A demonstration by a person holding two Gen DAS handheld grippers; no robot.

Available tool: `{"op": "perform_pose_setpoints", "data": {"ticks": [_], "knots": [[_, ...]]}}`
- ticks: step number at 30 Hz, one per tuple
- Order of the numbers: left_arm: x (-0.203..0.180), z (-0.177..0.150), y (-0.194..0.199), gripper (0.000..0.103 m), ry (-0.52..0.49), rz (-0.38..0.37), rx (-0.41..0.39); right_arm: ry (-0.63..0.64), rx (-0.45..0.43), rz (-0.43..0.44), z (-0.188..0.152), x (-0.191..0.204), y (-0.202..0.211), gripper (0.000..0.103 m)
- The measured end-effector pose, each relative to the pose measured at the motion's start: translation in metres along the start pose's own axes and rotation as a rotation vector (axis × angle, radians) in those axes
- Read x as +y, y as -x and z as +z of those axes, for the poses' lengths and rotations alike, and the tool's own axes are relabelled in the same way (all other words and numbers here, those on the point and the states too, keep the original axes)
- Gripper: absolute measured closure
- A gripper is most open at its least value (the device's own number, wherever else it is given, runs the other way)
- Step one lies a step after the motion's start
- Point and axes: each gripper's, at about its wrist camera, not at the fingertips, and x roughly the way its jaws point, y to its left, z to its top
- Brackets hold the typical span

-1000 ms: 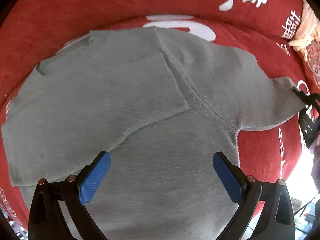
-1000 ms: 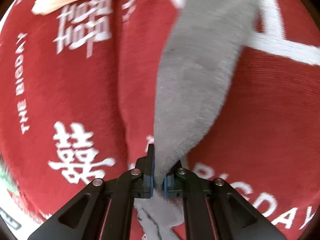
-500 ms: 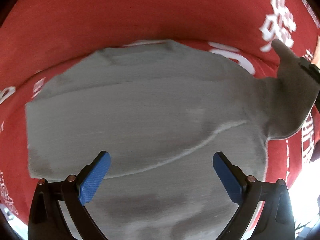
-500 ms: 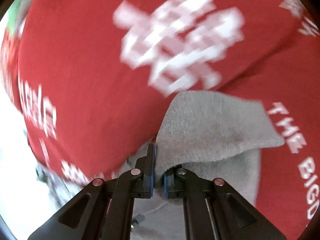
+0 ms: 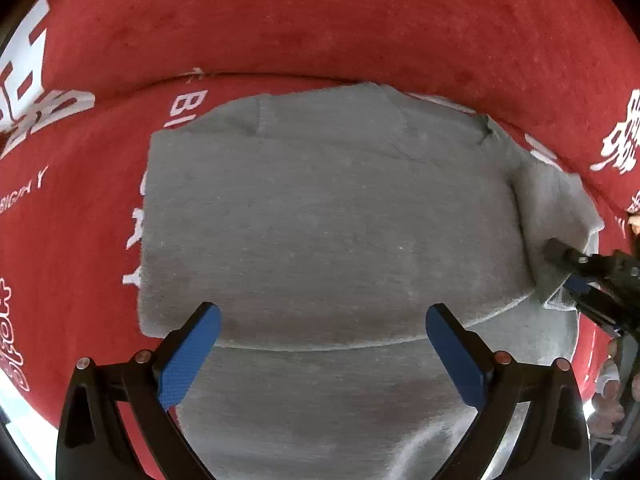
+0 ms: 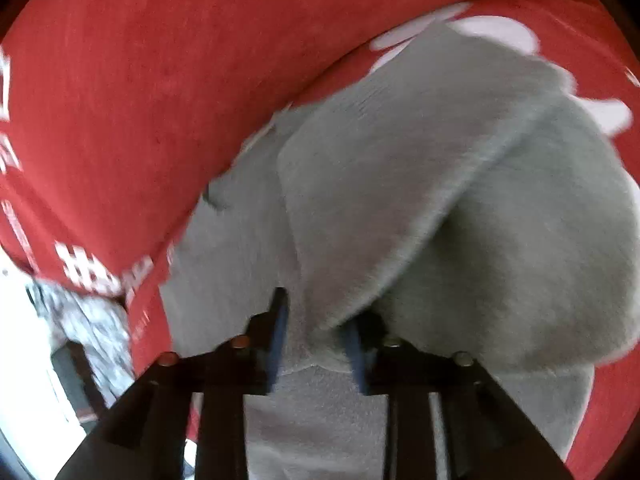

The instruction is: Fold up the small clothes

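Sleeve (image 6: 400, 184) fold in hand: right hand-held gripper (image 6: 316, 340) has just been opening, sleeve between its jaws over grey sweater (image 5: 328, 216) on red cloth (image 5: 320, 32). Left hand-held gripper (image 5: 320, 344) wide, empty. Next: withdraw cleanly.

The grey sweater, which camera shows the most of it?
The left wrist view shows the grey sweater best: it looks down on the folded body lying on the red blanket, with both side edges visible. The right wrist view is blurred and shows only the sleeve end bunched up close at the right gripper.
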Motion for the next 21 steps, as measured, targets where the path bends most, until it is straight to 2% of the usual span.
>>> {"op": "perform_pose_setpoints", "data": {"ticks": [5, 8, 10, 13, 17, 19, 21], "knots": [[0.027, 0.006, 0.006, 0.0, 0.044, -0.068, -0.014, -0.197, -0.13, -0.001, 0.016, -0.021, 0.02, 0.062], [0.038, 0.009, 0.013, 0.0, 0.071, -0.123, -0.029, -0.213, -0.154, 0.003, 0.026, -0.014, 0.017, 0.093], [0.05, 0.013, 0.016, 0.0, 0.096, -0.178, -0.035, -0.093, -0.153, 0.021, 0.03, 0.019, 0.012, 0.094], [0.064, 0.016, 0.019, 0.0, 0.145, -0.248, -0.04, 0.132, -0.099, 0.033, 0.017, 0.068, -0.001, 0.094], [0.073, 0.02, 0.017, 0.0, 0.18, -0.295, -0.039, 0.407, 0.025, -0.06, -0.02, 0.117, -0.038, 0.094], [0.078, 0.02, 0.015, 0.0, 0.19, -0.318, -0.026, 0.49, 0.083, -0.12, -0.04, 0.127, -0.06, 0.093], [0.078, 0.02, 0.011, 0.0, 0.194, -0.334, -0.01, 0.519, 0.141, -0.155, -0.055, 0.123, -0.074, 0.089]]}}
